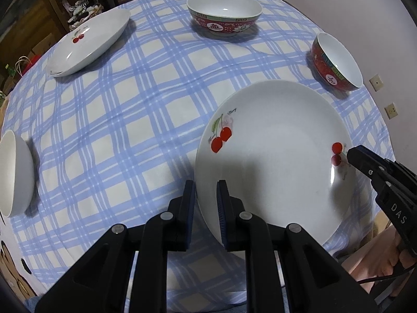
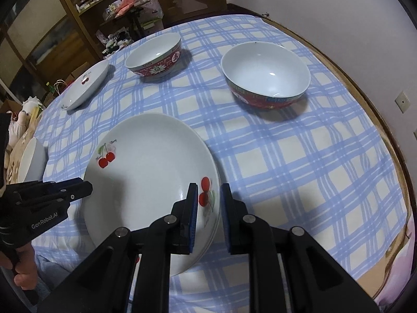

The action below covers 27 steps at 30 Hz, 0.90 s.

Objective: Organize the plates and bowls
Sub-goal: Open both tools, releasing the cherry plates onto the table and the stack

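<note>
A white cherry plate lies at the near edge of the checked table; in the right wrist view a second rim shows under it, so it looks stacked. My left gripper straddles its left rim, jaws a little apart, one finger on each side. My right gripper straddles its right rim the same way, and it shows from the side in the left wrist view. Whether the pads press the rim I cannot tell. Another cherry plate lies far left.
Two red patterned bowls stand at the far side: one and one. A white bowl or plate sits at the left edge. The blue checked tablecloth covers the round table; shelves stand behind.
</note>
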Available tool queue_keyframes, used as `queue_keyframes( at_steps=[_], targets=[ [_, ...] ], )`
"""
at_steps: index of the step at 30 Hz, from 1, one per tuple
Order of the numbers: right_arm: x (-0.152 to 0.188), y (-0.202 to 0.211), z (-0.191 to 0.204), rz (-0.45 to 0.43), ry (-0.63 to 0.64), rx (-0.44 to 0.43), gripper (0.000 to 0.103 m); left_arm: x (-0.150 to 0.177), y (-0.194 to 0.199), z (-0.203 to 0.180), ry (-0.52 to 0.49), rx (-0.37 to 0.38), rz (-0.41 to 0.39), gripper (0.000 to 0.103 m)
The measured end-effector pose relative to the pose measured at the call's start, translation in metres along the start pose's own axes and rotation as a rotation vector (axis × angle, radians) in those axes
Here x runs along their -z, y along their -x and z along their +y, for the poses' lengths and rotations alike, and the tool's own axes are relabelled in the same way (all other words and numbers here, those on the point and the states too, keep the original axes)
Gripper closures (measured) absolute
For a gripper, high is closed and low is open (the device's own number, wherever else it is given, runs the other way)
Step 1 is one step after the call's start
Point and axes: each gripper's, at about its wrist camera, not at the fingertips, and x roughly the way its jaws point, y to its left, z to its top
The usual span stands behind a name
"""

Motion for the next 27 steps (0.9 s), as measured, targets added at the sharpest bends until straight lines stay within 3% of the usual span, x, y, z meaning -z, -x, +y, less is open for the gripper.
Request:
queue_keyframes(
  at_steps=[12,16,19,22,27],
  targets=[
    [0.0,0.001,0.003,-0.003,-0.009,-0.008,0.084,0.003,0.004,0.004,-0.001,-0.02,0.001,0.083],
    [-0.001,-0.001,-0.001,0.007,-0.024,0.001,0.082,0.004,0.009,0.008,0.001,-0.04,-0.01,0.075],
    [-0.001,-0.001,-0.001,0.004,-0.028,0.006,0.071,0.005,0.011,0.011,0.01,-0.042,-0.012,0.067],
    [-0.001,0.0,-0.003,-0.002,-0.032,0.013,0.061,0.005,0.016,0.012,0.009,-0.057,-0.029,0.052],
    [-0.001,0.003,-0.006,-0.015,-0.046,0.017,0.033,0.006,0.025,0.013,0.003,-0.074,-0.048,0.029]
  ],
)
